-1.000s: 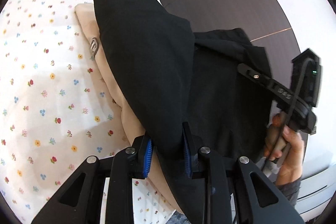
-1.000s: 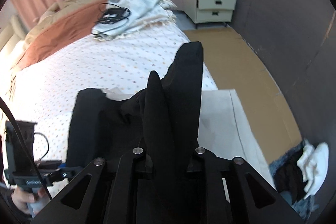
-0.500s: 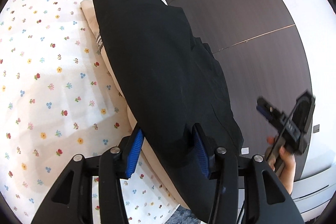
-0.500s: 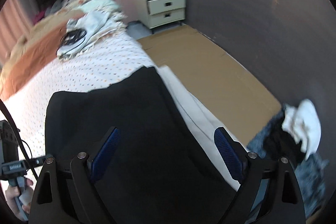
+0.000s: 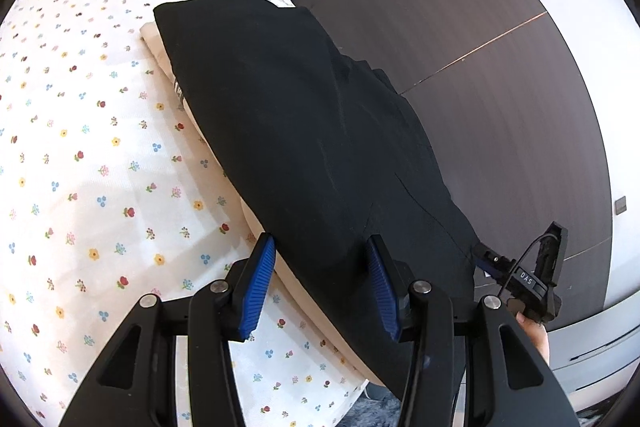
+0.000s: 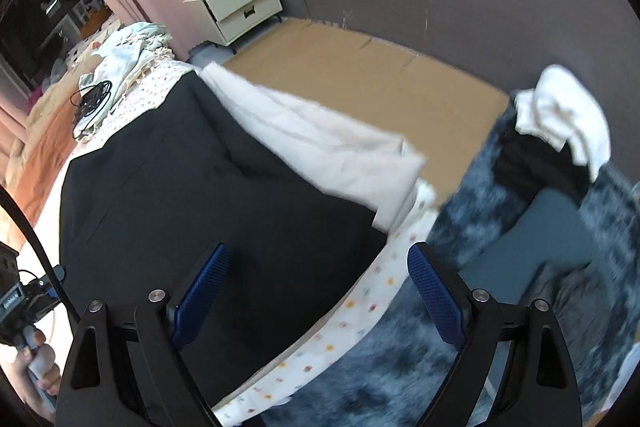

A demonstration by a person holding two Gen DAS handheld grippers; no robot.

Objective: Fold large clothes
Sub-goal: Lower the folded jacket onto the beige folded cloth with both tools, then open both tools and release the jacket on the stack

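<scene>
On the bed, over its flower-print sheet, we find the black garment lying folded and flat along the mattress edge, resting on top of a cream folded cloth whose margin shows along the garment's side in the left wrist view and as a pale band beyond it in the right wrist view. We record the left gripper with its blue-padded fingers parted; the near end of the black garment lies in the gap, yet the pads do not press on it, so we class it as released. Its jaws have just been opening. The right gripper stands with its fingers spread wide, likewise just opened, with only the garment's corner and the sheet's edge seen beneath and nothing gripped. Each gripper appears at the border of the other's view, carried by a hand. Beside the bed we note brown floor sheeting, a cream nightstand with two drawers, and a blue-grey shaggy rug bearing a heap of white and dark clothing; that part of the right view is blurred, so we cannot tell the separate items in the heap. At the far end of the bed lie a pale fringed blanket and a coil of black cable.
</scene>
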